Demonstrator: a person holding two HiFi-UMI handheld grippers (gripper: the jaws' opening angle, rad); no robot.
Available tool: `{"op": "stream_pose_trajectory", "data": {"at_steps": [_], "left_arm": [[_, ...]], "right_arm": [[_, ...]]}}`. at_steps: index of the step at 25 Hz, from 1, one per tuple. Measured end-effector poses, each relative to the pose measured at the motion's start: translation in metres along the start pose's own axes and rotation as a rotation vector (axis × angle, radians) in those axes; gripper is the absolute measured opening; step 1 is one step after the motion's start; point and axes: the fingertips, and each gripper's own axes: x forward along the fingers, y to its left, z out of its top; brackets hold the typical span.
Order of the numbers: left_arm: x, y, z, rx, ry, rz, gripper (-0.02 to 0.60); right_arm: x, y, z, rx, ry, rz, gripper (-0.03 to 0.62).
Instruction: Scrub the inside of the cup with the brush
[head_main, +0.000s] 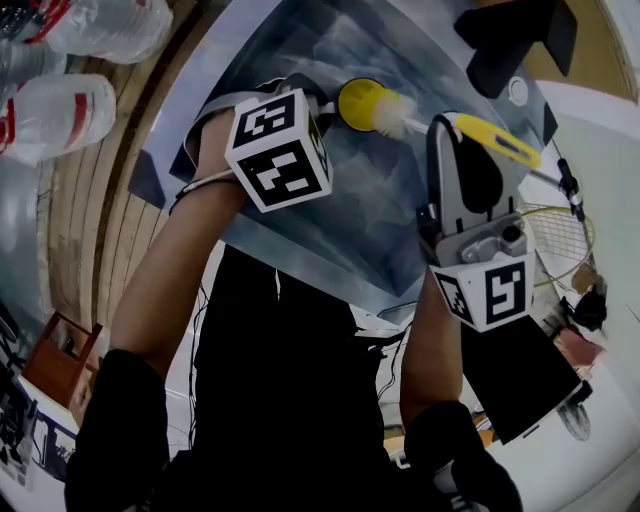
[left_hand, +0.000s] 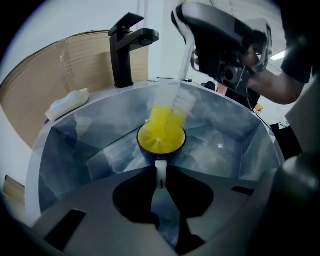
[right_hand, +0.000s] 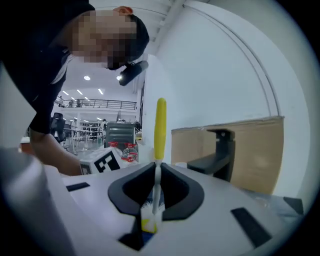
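A cup with a yellow inside (left_hand: 161, 139) stands on the floor of the grey sink (left_hand: 70, 150). My left gripper (left_hand: 160, 171) is shut on the cup's white handle (left_hand: 160, 175) and points steeply down at it. The brush has white bristles (left_hand: 176, 106) and a yellow handle (right_hand: 160, 127). Its bristle head reaches into the cup's mouth from the upper right. My right gripper (right_hand: 157, 169) is shut on the brush's thin white shaft. In the head view the cup (head_main: 358, 102) lies just past the left marker cube (head_main: 278, 150), and the brush (head_main: 395, 115) slants from the right gripper (head_main: 442, 125).
A black tap (left_hand: 127, 47) stands at the sink's far rim, with a pale cloth or sponge (left_hand: 67, 102) on the ledge to its left. A brown board backs the sink. Clear plastic bottles (head_main: 60, 110) lie on the floor at the left.
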Motion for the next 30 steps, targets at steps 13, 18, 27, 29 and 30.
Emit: {"op": "stream_pose_trajectory", "data": {"at_steps": [13, 18, 27, 29, 30], "left_arm": [[0.001, -0.001, 0.0, 0.005, 0.016, 0.0, 0.074], [0.0, 0.0, 0.0, 0.002, 0.019, 0.004, 0.074], [0.001, -0.001, -0.001, 0.016, 0.015, 0.008, 0.074], [-0.001, -0.001, -0.004, 0.014, 0.019, 0.011, 0.074], [-0.001, -0.001, -0.004, 0.015, 0.02, 0.011, 0.074]], "right_arm": [[-0.006, 0.01, 0.009, 0.134, -0.042, 0.021, 0.048], [-0.017, 0.027, 0.008, 0.163, -0.001, 0.035, 0.049], [0.015, 0.014, -0.046, 0.277, 0.059, -0.016, 0.054], [0.018, 0.018, -0.044, 0.267, 0.053, -0.016, 0.055], [0.018, 0.017, -0.044, 0.262, 0.051, -0.026, 0.054]]}}
